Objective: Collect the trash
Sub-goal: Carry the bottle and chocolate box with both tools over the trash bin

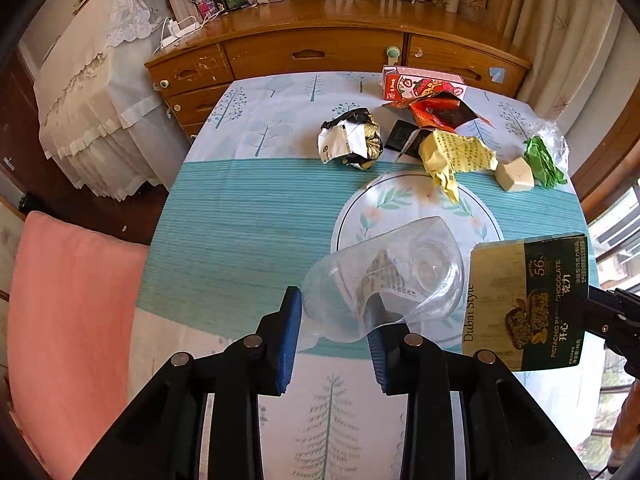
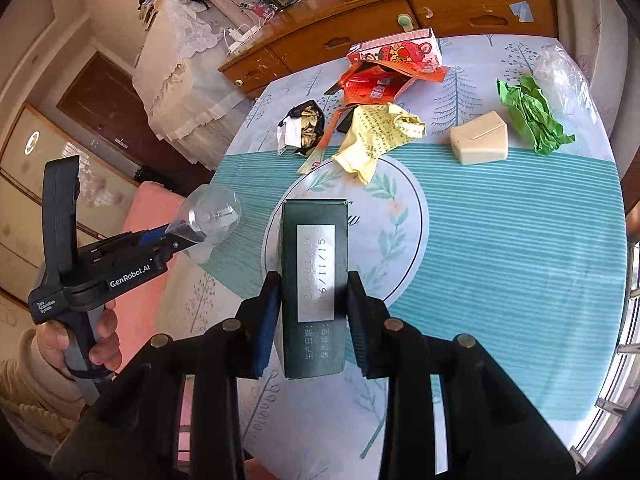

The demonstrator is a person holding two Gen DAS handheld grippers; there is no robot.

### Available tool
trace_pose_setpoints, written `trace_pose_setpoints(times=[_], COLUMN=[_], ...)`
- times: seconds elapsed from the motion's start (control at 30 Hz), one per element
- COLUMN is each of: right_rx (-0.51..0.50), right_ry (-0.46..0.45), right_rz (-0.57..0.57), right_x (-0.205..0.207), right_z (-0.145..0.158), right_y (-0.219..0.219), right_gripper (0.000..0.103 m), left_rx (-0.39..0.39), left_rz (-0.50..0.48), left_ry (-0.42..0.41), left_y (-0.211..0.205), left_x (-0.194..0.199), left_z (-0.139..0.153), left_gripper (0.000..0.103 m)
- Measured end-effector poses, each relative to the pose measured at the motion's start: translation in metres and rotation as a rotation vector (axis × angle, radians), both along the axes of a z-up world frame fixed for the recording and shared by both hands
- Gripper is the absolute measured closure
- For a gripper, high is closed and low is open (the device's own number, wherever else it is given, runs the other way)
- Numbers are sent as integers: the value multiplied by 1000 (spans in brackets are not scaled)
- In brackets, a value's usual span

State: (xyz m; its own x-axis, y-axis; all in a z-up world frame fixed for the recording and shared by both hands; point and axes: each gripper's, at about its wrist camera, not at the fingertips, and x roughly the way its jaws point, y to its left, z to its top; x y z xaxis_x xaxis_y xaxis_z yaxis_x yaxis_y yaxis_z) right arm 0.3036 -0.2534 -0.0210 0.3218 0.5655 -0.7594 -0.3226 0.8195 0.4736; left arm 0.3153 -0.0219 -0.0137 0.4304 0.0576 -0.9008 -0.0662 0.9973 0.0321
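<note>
My left gripper (image 1: 336,304) is shut on a crushed clear plastic bottle (image 1: 384,276), held above the table (image 1: 240,220). In the right wrist view the same bottle (image 2: 212,216) sticks out of the left gripper (image 2: 180,234) at the left. My right gripper (image 2: 314,280) is shut on a dark green chocolate box (image 2: 314,248), also lifted; that box (image 1: 528,300) shows at the right of the left wrist view. On the far half of the table lie a black-and-gold wrapper (image 1: 352,142), yellow crumpled paper (image 1: 456,156), an orange wrapper (image 1: 440,112), a red carton (image 1: 424,84), a beige box (image 1: 516,174) and green crumpled paper (image 1: 542,160).
A pink cushioned seat (image 1: 68,320) stands left of the table. A wooden dresser (image 1: 320,52) with clutter runs behind it. A clear plastic bag (image 2: 556,72) lies by the green paper. A window rail (image 2: 628,320) is at the right. A hand (image 2: 104,344) holds the left gripper's handle.
</note>
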Motion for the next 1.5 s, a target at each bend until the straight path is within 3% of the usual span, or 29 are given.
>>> trace_pose_setpoints(times=[0.23,0.47,0.67,0.83,1.0,1.17,1.5], right_rx=[-61,-108,-148,-197,-258,-373,-585], right_ry=[-50,-112,-108,-55,13,55,134], right_rz=[-8,-60,-129,-127,-129,-132,-115], right_x=[-98,-205,-289,-340,-370,-383,-369], right_z=[27,47,37,16,-18,-70,-252], right_y=[44,92,127,150,158,163,167], right_gripper=[75,75,75,75,75,75,75], left_rx=[-36,-81,-107,-132,-157,-178,-189], left_rz=[-19,-73,-139,-153,-148,-120,-15], left_ry=[-18,-19,-13,44,123,198,290], left_y=[38,82,105,111,110,100,76], left_x=[-108,-220,-301,-345,-373,-374,-364], left_z=[12,4,-12,-36,-72,-127,-291], left_gripper=[72,72,72,72,72,72,72])
